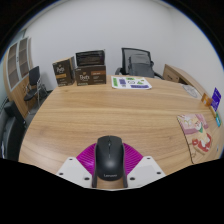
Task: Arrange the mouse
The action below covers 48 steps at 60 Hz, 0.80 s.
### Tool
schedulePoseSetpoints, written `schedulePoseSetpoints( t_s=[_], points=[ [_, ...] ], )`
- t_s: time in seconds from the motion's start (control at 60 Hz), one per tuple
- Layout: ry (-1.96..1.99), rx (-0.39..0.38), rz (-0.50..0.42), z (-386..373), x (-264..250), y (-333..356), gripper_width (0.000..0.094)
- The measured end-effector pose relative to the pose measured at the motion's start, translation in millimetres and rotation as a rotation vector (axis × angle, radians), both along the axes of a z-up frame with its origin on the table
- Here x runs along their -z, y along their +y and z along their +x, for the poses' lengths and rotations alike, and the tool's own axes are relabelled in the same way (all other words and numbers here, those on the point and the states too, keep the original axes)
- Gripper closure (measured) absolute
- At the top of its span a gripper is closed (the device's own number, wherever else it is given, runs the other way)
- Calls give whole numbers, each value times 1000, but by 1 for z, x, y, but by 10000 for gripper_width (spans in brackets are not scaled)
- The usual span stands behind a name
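In the gripper view, the gripper has its magenta pads pressed against both flanks of the black mouse, low over the near part of the wooden table. Pickup looks done; setting it down remains.

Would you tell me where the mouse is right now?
In the gripper view, the black mouse sits between the jaws on the wooden table, nearest the camera, well short of the boxes at the far edge.
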<state>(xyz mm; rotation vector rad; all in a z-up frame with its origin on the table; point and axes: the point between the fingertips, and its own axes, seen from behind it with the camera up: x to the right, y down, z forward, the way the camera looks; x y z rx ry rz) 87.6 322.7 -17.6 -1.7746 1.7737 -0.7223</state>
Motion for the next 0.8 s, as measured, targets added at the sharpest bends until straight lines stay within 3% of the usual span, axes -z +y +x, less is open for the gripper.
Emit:
schedulePoseSetpoints(
  t_s=[0.167, 0.35, 0.45, 0.55, 0.683, 0.8],
  points=[
    [6, 28, 23, -3, -13, -4, 596],
    [-114, 59, 35, 17, -114, -44, 595],
    [-188, 95, 27, 33, -168, -94, 597],
    [-243, 152, -38, 45, -203, -166, 598],
    [-271, 243, -118, 45, -217, -263, 597],
    [-257, 303, -119, 39, -195, -322, 598]
  ],
)
